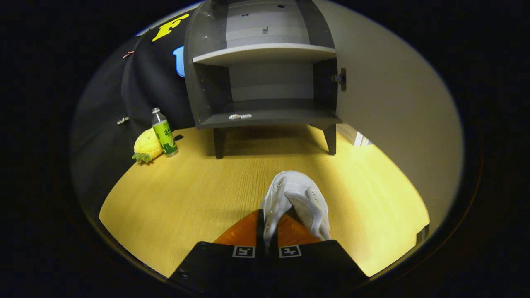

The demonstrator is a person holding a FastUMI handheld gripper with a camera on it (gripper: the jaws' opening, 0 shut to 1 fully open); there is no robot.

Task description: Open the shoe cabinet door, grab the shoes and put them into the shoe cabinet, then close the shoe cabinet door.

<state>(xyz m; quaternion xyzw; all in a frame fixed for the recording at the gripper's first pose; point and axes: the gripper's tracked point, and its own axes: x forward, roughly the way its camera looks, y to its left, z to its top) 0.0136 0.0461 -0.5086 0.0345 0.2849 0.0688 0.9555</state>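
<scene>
A white lace-up shoe (299,198) hangs between my two fingers, with my gripper (268,231) shut on its side wall near the eyelets; its toe points ahead toward the cabinet. The grey shoe cabinet (265,74) stands beyond the shoe on short legs, its door (397,103) swung wide open to the right. Inside it are a pale shelf (265,53) and a bottom board (265,118) with a small white object (239,116) lying near the board's front edge.
The yellow wooden floor (186,194) stretches between the shoe and the cabinet. Left of the cabinet, a green-labelled bottle (164,132) stands against a yellow pineapple plush toy (146,147), close to the black cloth wall.
</scene>
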